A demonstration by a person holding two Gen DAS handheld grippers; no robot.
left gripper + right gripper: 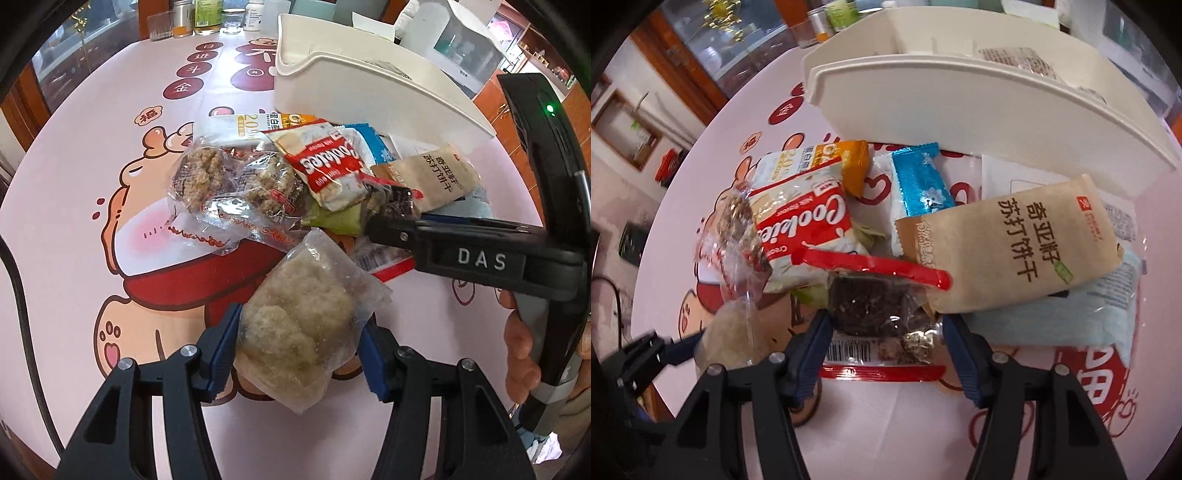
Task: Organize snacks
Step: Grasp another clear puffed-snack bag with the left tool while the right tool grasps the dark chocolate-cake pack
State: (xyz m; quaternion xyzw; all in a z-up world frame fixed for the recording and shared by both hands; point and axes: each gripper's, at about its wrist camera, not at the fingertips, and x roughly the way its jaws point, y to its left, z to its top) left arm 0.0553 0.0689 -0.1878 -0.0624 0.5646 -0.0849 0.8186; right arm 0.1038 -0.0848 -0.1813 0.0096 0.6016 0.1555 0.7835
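Observation:
My left gripper (pixel 299 354) is shut on a clear packet of pale crumbly cake (pixel 303 325), held just above the pink cartoon tablecloth (pixel 74 221). My right gripper (pixel 886 350) points down into the snack pile, shut on a clear red-edged packet of dark cake (pixel 868 306). In the left wrist view it reaches in from the right (pixel 380 221). The pile holds a red and white Cookies packet (pixel 801 225), a tan cracker packet (pixel 1008 243), a blue packet (pixel 919 184) and clear packets of grain crisps (pixel 229 181). The left gripper (pixel 665 350) shows at lower left in the right wrist view.
A white plastic bin (pixel 960 107) stands just behind the pile, with a packet inside. Bottles and glasses (pixel 207 18) line the table's far edge. A pale blue packet (pixel 1071 314) lies to the right of the pile. A person's hand (pixel 524 343) holds the right gripper's handle.

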